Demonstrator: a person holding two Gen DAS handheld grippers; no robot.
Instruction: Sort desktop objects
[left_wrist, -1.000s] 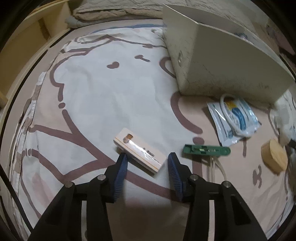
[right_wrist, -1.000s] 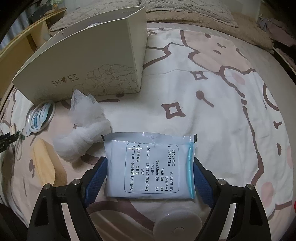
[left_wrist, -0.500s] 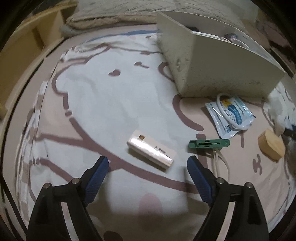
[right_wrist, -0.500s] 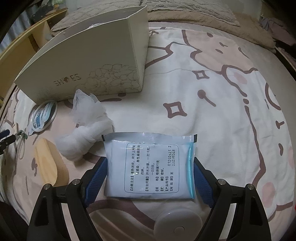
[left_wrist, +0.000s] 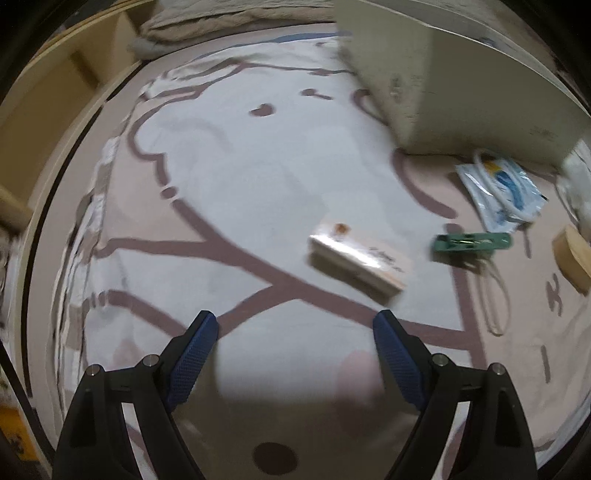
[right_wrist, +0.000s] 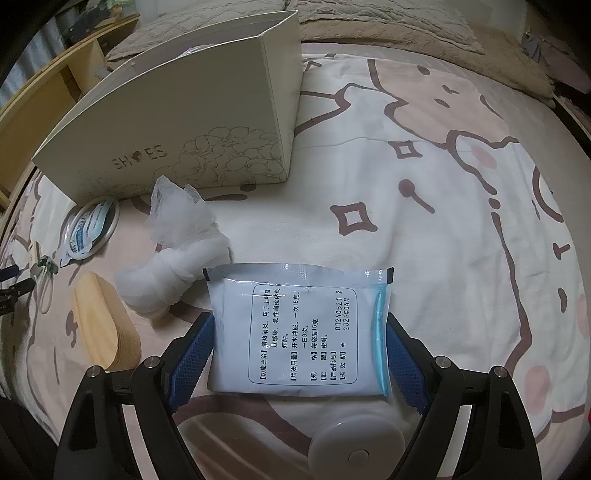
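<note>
In the left wrist view my left gripper stands open over the patterned bedsheet with nothing between its blue pads. A small cream box lies just beyond it, off to the right and apart from both fingers. Farther right lies a green clip. In the right wrist view my right gripper is shut on a white medicine packet with printed text and a blue zip strip. Its pads sit against the packet's two side edges. A cream shoebox stands open at the back left.
Beside the packet lie a knotted white gauze bundle, an oval wooden piece, a bagged tube coil and a round white lid. A cord loop trails from the clip. A wooden bed frame runs along the left.
My left gripper's jaws have spread wide and it has shifted left and back, so the cream box now lies right of its fingers. The right gripper and its packet have not moved.
</note>
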